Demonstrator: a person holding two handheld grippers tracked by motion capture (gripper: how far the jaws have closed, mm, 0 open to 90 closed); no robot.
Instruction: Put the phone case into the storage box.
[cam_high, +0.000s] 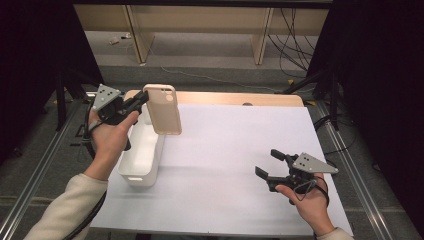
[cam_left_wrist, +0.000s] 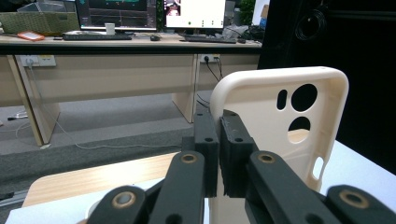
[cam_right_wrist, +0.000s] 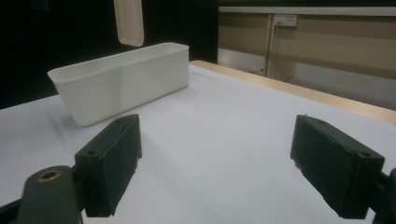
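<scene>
Left gripper (cam_high: 141, 100) clamping phone case (cam_high: 162, 108) above bin (cam_high: 142, 155), right gripper (cam_high: 272, 162) agape

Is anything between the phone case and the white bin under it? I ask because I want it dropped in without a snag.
Nothing visible. The left gripper, jaws shut on the case's edge, holds the phone case upright in the air above the white bin. The bin's opening shows nothing lying in it, and the right gripper rests open, far across the table.
</scene>
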